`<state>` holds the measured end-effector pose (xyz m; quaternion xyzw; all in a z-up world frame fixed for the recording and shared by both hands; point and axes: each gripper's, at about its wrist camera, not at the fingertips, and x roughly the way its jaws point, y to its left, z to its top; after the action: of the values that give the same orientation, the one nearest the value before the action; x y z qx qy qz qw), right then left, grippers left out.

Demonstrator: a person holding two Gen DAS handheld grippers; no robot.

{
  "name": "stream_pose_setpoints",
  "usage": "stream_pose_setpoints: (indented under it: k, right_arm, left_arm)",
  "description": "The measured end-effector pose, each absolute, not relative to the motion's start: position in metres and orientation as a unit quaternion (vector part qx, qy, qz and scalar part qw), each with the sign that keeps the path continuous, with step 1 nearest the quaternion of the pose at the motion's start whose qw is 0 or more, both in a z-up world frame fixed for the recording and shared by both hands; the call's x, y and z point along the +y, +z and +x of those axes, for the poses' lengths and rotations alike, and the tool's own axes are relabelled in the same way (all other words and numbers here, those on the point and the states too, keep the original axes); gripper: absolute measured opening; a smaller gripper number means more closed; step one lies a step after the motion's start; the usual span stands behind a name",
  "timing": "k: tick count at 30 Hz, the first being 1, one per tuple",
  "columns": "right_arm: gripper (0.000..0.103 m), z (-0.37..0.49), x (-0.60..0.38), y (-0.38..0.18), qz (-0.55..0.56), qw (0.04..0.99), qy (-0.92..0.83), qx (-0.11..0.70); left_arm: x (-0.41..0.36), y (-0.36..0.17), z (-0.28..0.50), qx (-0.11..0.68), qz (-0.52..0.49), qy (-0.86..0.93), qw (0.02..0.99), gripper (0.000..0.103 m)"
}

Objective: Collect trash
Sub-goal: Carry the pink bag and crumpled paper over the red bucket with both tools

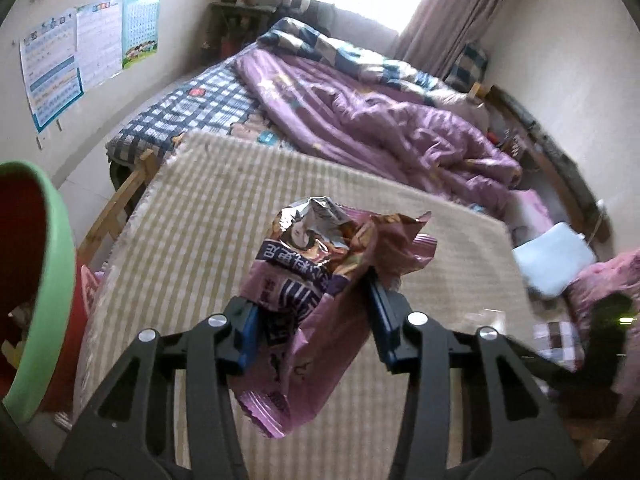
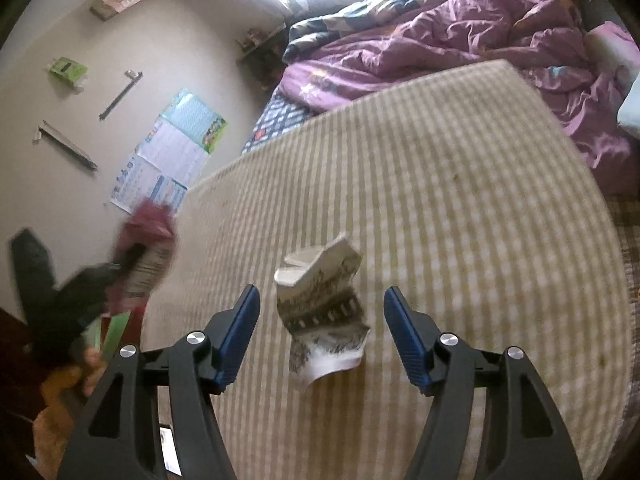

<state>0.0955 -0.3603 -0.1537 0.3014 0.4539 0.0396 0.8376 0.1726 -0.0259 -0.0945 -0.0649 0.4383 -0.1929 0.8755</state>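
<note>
Left jaws [image 1: 314, 312] clamped on pink wrapper [image 1: 316, 280] near bin rim [image 1: 60, 240]; right jaws [image 2: 320, 328] apart around crumpled paper [image 2: 324, 312], untouched.

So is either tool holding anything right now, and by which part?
The left tool grips the purple snack wrapper across its crumpled middle. The right tool is open around the crumpled paper, holding nothing.

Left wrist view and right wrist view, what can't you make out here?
- Left wrist view: the inside of the green-rimmed bin is cut off by the frame edge.
- Right wrist view: the left hand-held gripper and its pink snack wrapper are motion-blurred.
- Crumpled paper: its print is too small to read.
</note>
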Motion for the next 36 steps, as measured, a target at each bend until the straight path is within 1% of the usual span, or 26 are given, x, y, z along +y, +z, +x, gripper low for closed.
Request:
stream_pose_setpoints:
  k: [1,2,3,4,7,8,16,22,36]
  right_arm:
    - [0.063,0.096,-0.356,-0.157,0.297,0.835,0.037,0.462]
    - [0.058,0.097,-0.353,-0.16,0.296,0.833,0.037,0.466]
    - [0.048,0.098,-0.35,-0.162,0.295,0.83,0.038,0.471]
    - [0.045,0.099,-0.348,-0.163,0.294,0.829,0.037,0.474]
    - [0.043,0.098,-0.338,-0.16,0.288,0.834,0.038,0.47]
    - [0.041,0.097,-0.335,-0.158,0.285,0.836,0.039,0.467]
    - [0.04,0.095,-0.297,-0.12,0.26,0.864,0.05,0.428]
    - [0.04,0.098,-0.255,-0.092,0.243,0.879,0.075,0.404]
    - [0.041,0.107,-0.177,-0.064,0.236,0.887,0.104,0.384]
  left_arm:
    - [-0.024,-0.088,0.165,0.432,-0.068,-0.193,0.878,0.044]
    - [-0.022,-0.081,0.156,0.426,-0.068,-0.192,0.882,0.044]
    - [-0.02,-0.076,0.15,0.421,-0.068,-0.191,0.884,0.044]
    - [-0.018,-0.071,0.143,0.415,-0.067,-0.188,0.888,0.044]
    - [-0.01,-0.058,0.127,0.399,-0.057,-0.172,0.899,0.044]
    - [-0.006,-0.055,0.122,0.395,-0.056,-0.166,0.902,0.044]
    - [0.028,-0.048,0.103,0.379,-0.049,-0.135,0.914,0.044]
    - [0.06,-0.048,0.102,0.377,-0.059,-0.127,0.916,0.044]
    - [0.145,-0.052,0.105,0.381,-0.079,-0.102,0.916,0.044]
